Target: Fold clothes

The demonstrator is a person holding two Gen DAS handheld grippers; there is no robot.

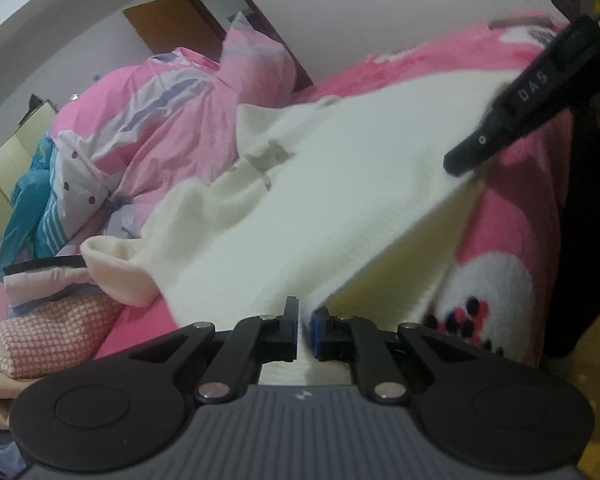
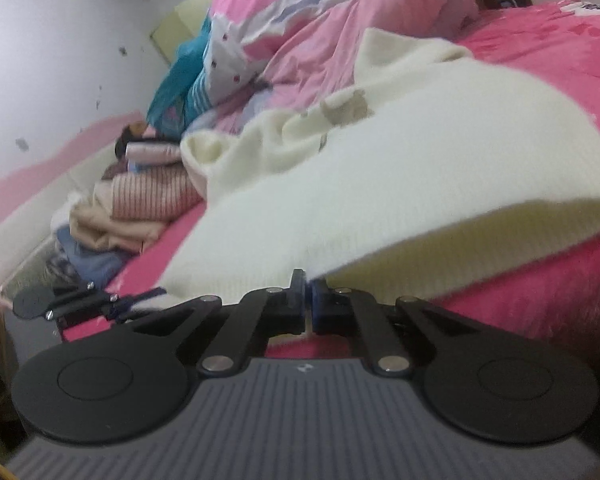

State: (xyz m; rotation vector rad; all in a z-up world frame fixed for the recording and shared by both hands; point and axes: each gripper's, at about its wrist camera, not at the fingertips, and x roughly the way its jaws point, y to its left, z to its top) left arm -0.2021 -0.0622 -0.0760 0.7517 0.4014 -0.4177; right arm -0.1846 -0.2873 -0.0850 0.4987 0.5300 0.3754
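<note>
One cream sweater [image 1: 300,200], pinched at hem by left gripper [image 1: 305,322] and right gripper [image 2: 309,304]; pink bedspread [image 2: 540,60], one folded stack [image 2: 132,208].

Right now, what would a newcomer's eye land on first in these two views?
A fluffy cream sweater sprawls across the bright pink blanket, its near hem lifted. The left gripper is shut on that hem; the right gripper is shut at the hem's edge too. Behind lies a crumpled pink duvet, with folded clothes stacked to the left.

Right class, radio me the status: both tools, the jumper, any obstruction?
Left tool shut on cream jumper hem. Right tool shut on the same hem. Jumper lifted off pink blanket. Nothing in the way.
</note>
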